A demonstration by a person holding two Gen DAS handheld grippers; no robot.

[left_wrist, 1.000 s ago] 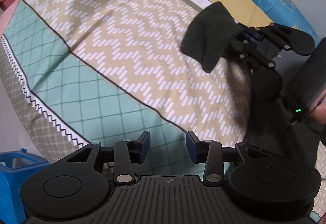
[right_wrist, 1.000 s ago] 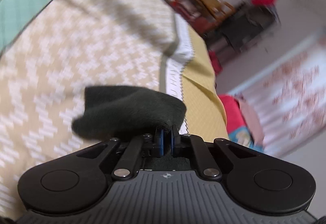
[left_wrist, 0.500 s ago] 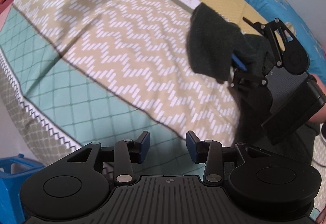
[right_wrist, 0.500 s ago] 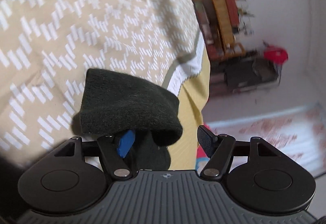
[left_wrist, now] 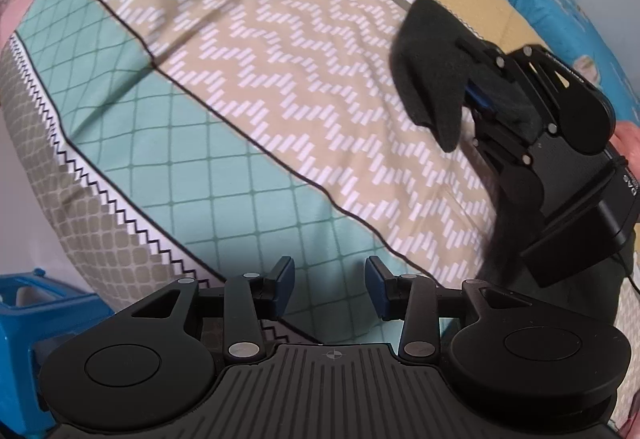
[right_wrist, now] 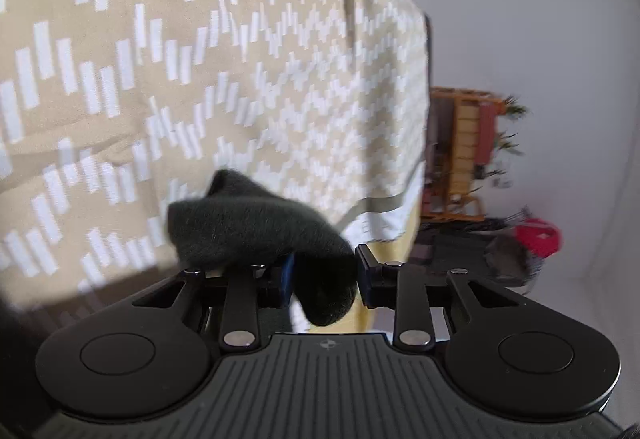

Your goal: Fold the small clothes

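Left wrist view: left gripper (left_wrist: 330,285) is hovering wide open and holding nothing over the patterned bedspread (left_wrist: 248,87). Right gripper (right_wrist: 324,279) is gaping apart, a dark green sock (right_wrist: 260,235) draping over one finger above the bedspread.

Left claw (left_wrist: 330,287) is just hanging there with its jaws apart, nothing between them. Right claw (right_wrist: 325,275) sits off to its right, tilted sideways, jaws spread too. A bit of hand (left_wrist: 629,143) shows behind it.
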